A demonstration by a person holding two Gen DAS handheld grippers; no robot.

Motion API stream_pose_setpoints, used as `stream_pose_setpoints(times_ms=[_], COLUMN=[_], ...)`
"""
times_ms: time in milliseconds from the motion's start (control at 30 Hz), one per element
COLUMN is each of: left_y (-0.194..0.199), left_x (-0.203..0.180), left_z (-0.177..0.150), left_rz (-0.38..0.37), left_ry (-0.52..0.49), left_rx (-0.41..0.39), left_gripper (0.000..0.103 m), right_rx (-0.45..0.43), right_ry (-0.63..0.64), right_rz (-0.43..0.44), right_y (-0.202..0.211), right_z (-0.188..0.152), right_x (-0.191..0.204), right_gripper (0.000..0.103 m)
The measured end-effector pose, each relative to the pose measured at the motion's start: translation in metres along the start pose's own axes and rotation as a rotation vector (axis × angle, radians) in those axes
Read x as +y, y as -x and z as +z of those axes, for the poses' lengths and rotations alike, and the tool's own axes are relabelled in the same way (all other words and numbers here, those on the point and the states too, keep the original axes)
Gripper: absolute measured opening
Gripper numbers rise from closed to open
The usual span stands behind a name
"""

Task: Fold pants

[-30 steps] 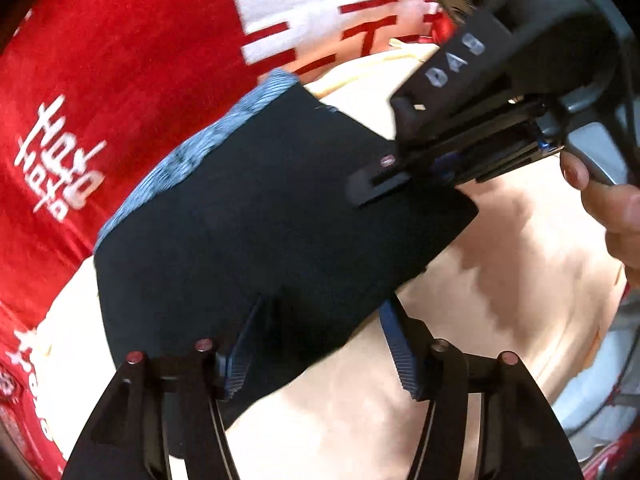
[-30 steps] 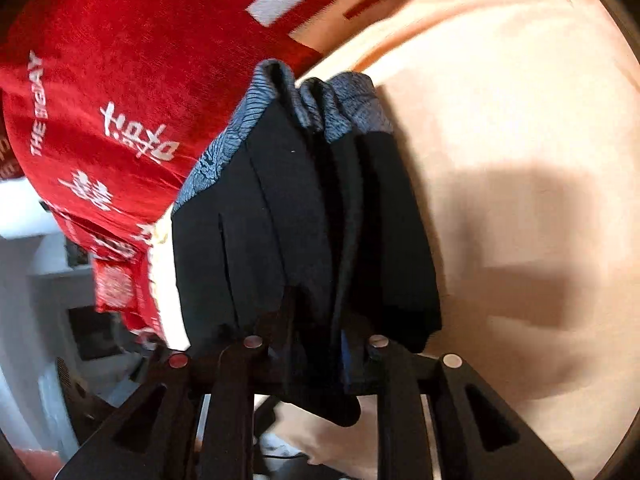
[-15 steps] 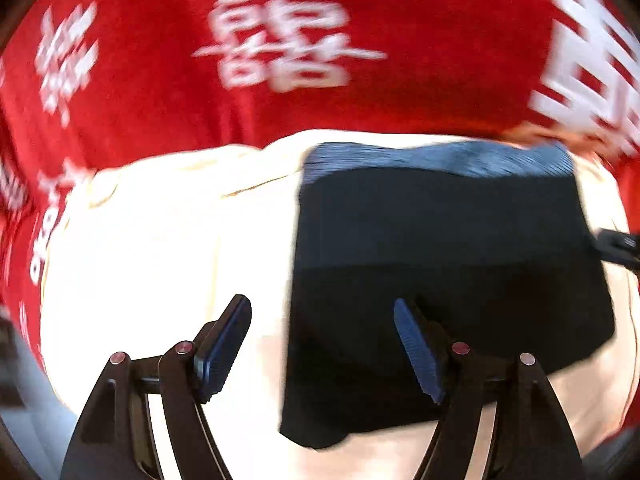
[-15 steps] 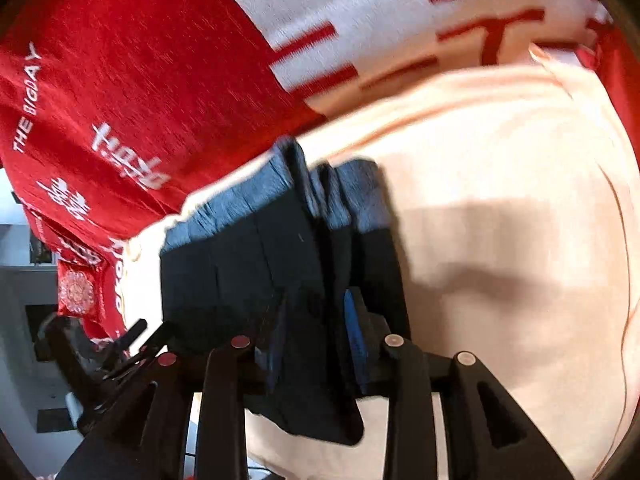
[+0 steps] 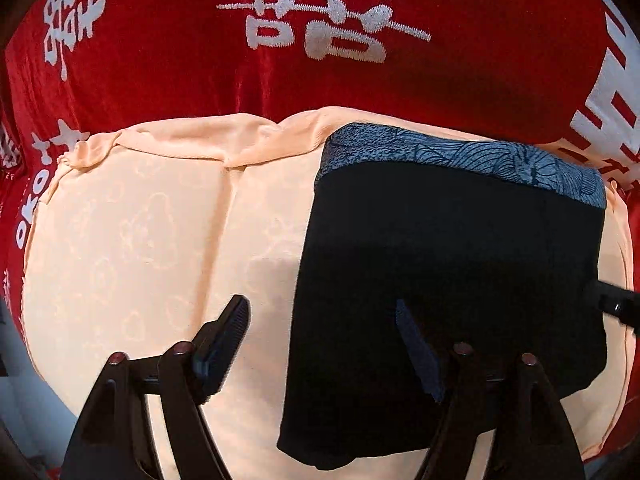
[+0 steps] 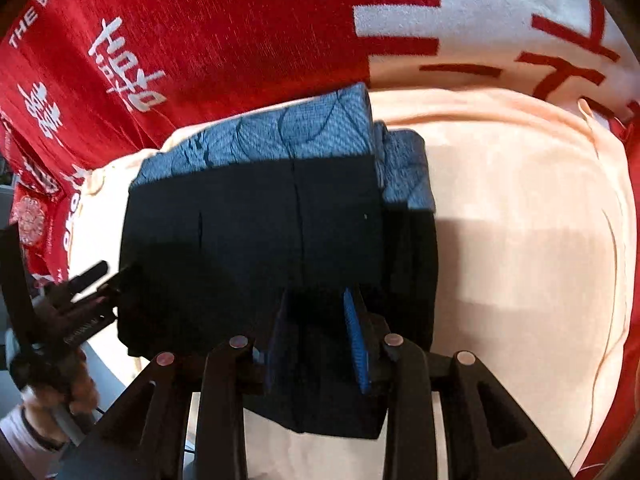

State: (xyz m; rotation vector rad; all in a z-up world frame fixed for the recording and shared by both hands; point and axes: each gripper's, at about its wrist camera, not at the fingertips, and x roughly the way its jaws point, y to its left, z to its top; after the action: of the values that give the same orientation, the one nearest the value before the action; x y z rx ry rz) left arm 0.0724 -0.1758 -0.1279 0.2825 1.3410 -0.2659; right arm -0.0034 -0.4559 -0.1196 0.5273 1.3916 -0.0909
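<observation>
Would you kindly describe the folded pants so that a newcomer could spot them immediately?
A red blanket with white characters carries a peach cloth. On the cloth lie the folded pants: the only black item, with a blue patterned waistband.

Pale peach cloth (image 5: pixel 152 240) with a faint tone-on-tone pattern, spread flat, its far edge rumpled into a fold, red velvety blanket (image 5: pixel 168 64) beneath and beyond it, white Chinese characters (image 5: pixel 320 8) woven in, white lettering reading "THE BIG" (image 6: pixel 34 14) near one corner
</observation>
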Motion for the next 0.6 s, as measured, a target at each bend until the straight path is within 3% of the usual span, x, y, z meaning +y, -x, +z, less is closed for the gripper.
stream_pose_setpoints(times_ms=[267, 600], left_y=[-0.002, -0.005], left_x=[0.003, 0.002], left_z=[-0.002, -0.002], left_rz=[-0.001, -0.001], left_ry=[0.0, -0.011], left_rx=[0.032, 0.042], left_gripper=[0.095, 0.095], right_rx=[-0.019, -0.017], right_ry=[0.103, -0.011], right_rz=[-0.092, -0.077], right_y=[0.001, 0.013], right_z=[-0.016, -0.013], right_x=[0.019, -0.006], right_gripper=[0.046, 0.059])
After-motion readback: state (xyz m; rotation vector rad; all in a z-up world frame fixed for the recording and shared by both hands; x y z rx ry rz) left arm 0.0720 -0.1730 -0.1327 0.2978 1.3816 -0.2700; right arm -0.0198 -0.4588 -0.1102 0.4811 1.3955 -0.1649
